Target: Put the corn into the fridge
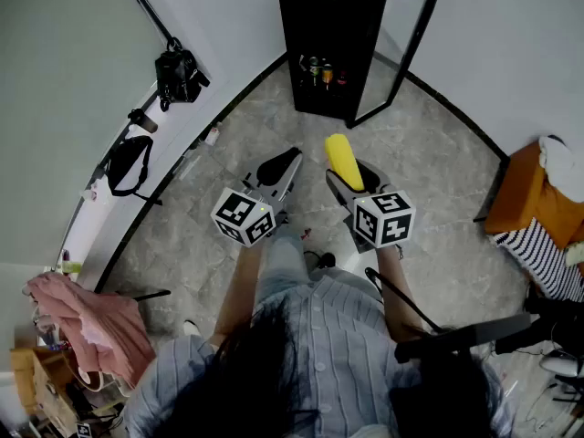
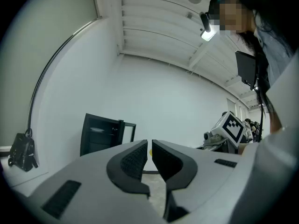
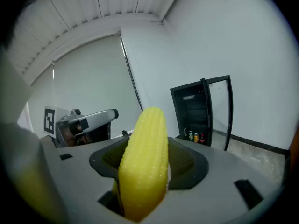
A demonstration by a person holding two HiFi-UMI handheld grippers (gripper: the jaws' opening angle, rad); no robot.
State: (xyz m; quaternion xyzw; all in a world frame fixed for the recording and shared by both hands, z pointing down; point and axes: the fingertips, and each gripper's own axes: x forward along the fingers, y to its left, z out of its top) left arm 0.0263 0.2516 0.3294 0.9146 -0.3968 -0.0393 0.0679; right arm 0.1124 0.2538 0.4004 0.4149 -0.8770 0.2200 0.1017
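With the corn (image 1: 343, 160) clamped upright in your right gripper's (image 1: 349, 173) jaws and your left gripper (image 1: 279, 166) all but closed on nothing, carry it steadily to the black fridge (image 1: 330, 48), well ahead, clearing its open glass door (image 1: 406, 48).

Grey stone-tile floor (image 1: 438, 162), white walls (image 1: 511, 53), dark skirting (image 1: 453, 109). Black fridge (image 1: 330, 44) at far wall, its door open to the right. Black bag (image 1: 178, 76) on left wall. Orange seat (image 1: 529, 194) at right, possibly a stool. Slatted white ceiling (image 2: 154, 17), lamp (image 2: 209, 33) lit.
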